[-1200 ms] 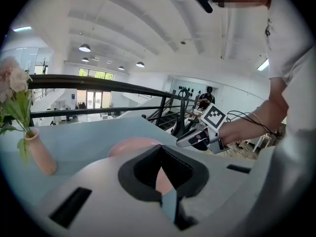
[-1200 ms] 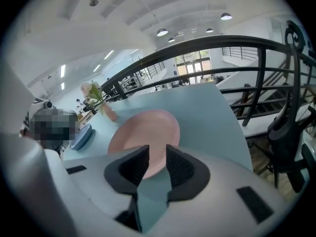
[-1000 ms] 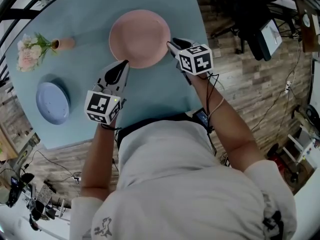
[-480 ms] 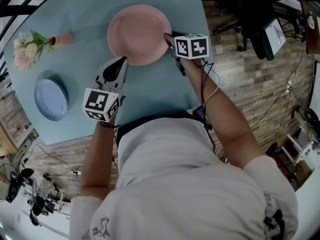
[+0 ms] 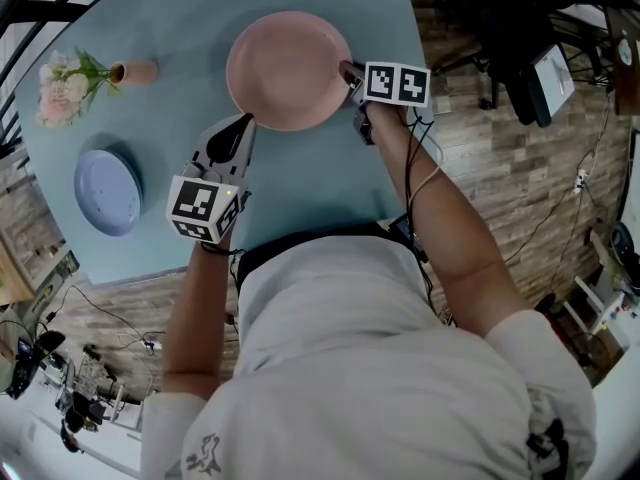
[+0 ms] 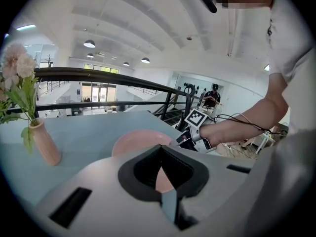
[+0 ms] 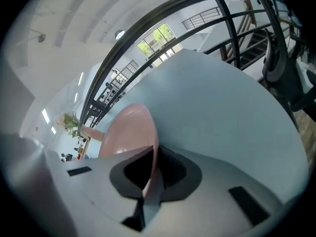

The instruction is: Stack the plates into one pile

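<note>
There are two plates on the single table (image 5: 300,183): one pink plate (image 5: 288,68) and one blue plate (image 5: 107,191). One vase (image 5: 135,72) stands there with one bunch of flowers (image 5: 62,93). There are two grippers, one left gripper (image 5: 246,123) and one right gripper (image 5: 348,69), both held by one person (image 5: 350,368).
</note>
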Tool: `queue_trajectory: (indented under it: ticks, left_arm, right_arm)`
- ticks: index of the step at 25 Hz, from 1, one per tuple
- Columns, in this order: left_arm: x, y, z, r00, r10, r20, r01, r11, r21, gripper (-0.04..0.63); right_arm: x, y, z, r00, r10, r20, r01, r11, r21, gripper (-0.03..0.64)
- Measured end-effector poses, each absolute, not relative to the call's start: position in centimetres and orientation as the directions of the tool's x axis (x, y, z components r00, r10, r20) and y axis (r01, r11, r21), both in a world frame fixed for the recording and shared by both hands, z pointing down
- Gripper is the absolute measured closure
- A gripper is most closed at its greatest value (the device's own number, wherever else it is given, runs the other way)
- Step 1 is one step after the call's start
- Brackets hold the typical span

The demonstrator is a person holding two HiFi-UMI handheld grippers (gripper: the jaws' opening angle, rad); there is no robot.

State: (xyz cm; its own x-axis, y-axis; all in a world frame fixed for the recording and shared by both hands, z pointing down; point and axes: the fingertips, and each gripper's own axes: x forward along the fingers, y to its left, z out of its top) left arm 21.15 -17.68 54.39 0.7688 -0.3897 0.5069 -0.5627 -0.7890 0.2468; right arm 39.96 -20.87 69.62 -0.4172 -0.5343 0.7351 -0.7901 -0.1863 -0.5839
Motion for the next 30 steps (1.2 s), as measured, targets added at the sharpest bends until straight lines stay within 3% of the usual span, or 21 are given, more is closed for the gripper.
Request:
queue_trajectory:
  ticks: [13,30]
  left_arm:
    - [16.9,-16.5,51.8,0.779,-0.423,0.462,-0.57,-0.785,0.242,0.591]
    - [5.3,-11.8,46.1,0.829,-0.417,0.374,-0.506,-0.843,0.183,0.591]
  right_arm:
    - [36.9,-19.7,65.2,-0.429,-0.567,0.703,-0.808,-0.107,-0.579,0.597]
    - [26.6,-13.9,57.8,-0.394,-0.645,0.655,-0.824,-0.068,-0.562,0.595]
